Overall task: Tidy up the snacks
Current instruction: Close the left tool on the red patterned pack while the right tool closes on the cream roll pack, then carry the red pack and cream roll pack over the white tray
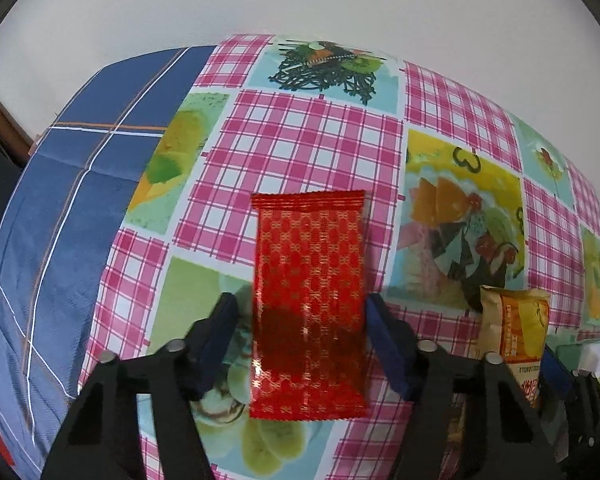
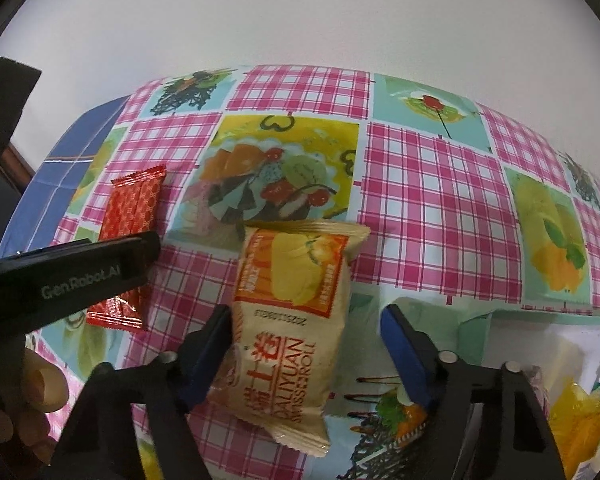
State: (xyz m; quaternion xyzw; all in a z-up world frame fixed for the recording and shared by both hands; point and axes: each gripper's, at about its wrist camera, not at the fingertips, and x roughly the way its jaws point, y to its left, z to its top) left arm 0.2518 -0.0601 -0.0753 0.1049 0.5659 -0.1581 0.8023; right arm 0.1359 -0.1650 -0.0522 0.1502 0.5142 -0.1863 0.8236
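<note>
Black claw arms are filling the bottom of both views. Between the fingers of the left claw (image 1: 300, 312) a red packet (image 1: 310, 300) is lying flat on the checked tablecloth (image 1: 308, 140); the right pad is touching its edge, the left standing just clear. The right claw (image 2: 304, 320), partly open, is straddling a beige cake roll packet (image 2: 292, 320), its left pad against the wrapper, its right pad apart. Farther off, a blue blanket (image 1: 60, 208) is showing past the cloth's edge, below a white wall (image 1: 300, 0).
</note>
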